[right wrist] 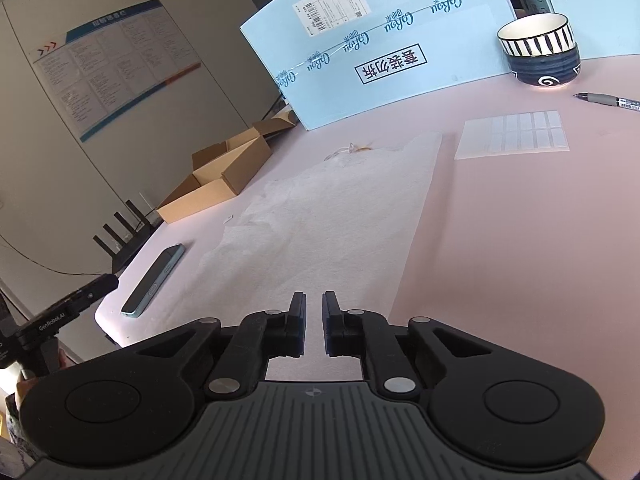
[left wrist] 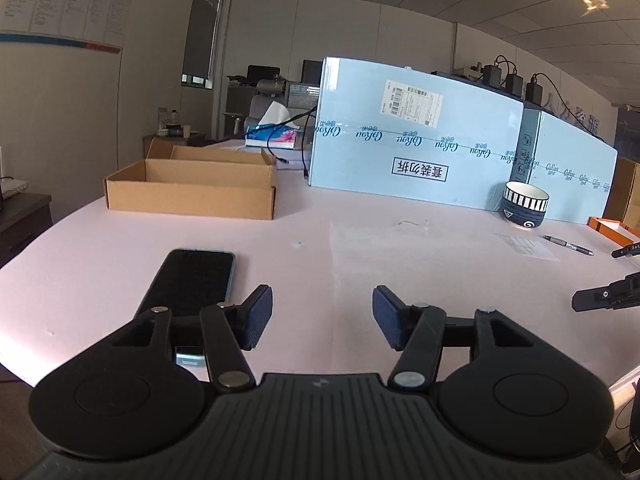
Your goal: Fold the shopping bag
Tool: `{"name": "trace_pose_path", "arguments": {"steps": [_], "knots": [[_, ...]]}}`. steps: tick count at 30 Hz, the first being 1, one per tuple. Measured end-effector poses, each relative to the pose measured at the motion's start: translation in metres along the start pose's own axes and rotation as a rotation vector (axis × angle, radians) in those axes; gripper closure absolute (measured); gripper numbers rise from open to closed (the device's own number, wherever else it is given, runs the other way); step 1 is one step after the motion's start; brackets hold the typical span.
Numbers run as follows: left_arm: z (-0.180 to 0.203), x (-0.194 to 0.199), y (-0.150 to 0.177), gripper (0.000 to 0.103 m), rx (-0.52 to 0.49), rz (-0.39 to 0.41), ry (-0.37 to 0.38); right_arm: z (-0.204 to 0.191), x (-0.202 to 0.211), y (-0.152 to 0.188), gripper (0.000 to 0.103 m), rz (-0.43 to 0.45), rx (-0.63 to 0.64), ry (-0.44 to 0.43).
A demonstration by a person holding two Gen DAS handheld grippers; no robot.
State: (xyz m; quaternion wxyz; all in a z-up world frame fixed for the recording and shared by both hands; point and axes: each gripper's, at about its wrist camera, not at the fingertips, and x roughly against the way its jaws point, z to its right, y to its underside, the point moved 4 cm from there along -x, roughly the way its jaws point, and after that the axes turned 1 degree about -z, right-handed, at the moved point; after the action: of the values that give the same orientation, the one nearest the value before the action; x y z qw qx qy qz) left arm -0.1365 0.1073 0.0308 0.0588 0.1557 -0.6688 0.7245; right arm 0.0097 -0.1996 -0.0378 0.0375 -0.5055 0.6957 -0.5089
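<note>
Pale blue packaging is seen on the large carton (right wrist: pixel 400 40) standing along the far edge of the desk (right wrist: pixel 520 240); "Cobou" is printed repeatedly, upside down, along its tape line; a boxed line of black Chinese characters, also inverted, and a white barcode label (right wrist: pixel 332 4) are seen on its face; "GenRobot.AI" can be read on the left gripper (left wrist: pixel 322 318) where it enters the right wrist view. The shopping bag (right wrist: pixel 320 216) is shown as a thin, translucent white sheet, wrinkled and lying flat on the pink desk top; its long axis is seen running from the near edge towards the carton, with its crumpled handles at the far end; its near end lies under the right gripper (right wrist: pixel 314 320). The right gripper's jaws are seen nearly pressed together, a narrow slit left between the pads; whether bag film is pinched cannot be told. The left gripper's jaws are spread apart, with nothing between them. A smartphone (left wrist: pixel 192 280) lies near the left edge; a striped bowl (right wrist: pixel 538 50), a pen (right wrist: pixel 608 100) and a sheet of white labels (right wrist: pixel 514 134) are set towards the far right; an open cardboard box (left wrist: pixel 192 184) is placed at the far left.
</note>
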Motion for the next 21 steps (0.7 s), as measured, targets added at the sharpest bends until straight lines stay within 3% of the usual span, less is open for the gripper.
{"name": "trace_pose_path", "arguments": {"steps": [3, 5, 9, 12, 16, 21], "knots": [[0.030, -0.021, -0.015, 0.051, -0.049, 0.038, 0.120, -0.002, -0.009, 0.000, 0.095, -0.005, 0.009, -0.015], [0.054, -0.047, -0.012, 0.051, -0.077, -0.005, 0.161, 0.000, -0.015, 0.002, 0.095, -0.023, 0.007, 0.000], [0.082, -0.101, 0.008, 0.051, -0.156, -0.093, 0.127, 0.010, -0.019, 0.006, 0.095, -0.061, 0.008, 0.040], [0.077, -0.127, 0.025, 0.051, -0.168, -0.172, 0.063, 0.020, -0.013, 0.007, 0.095, -0.072, -0.017, 0.035], [0.053, -0.132, 0.033, 0.048, -0.083, -0.219, 0.066, 0.029, -0.004, 0.010, 0.095, -0.052, -0.050, 0.042], [0.047, -0.126, 0.033, 0.047, -0.065, -0.216, 0.045, 0.026, -0.005, 0.012, 0.095, -0.042, -0.018, 0.054]]}}
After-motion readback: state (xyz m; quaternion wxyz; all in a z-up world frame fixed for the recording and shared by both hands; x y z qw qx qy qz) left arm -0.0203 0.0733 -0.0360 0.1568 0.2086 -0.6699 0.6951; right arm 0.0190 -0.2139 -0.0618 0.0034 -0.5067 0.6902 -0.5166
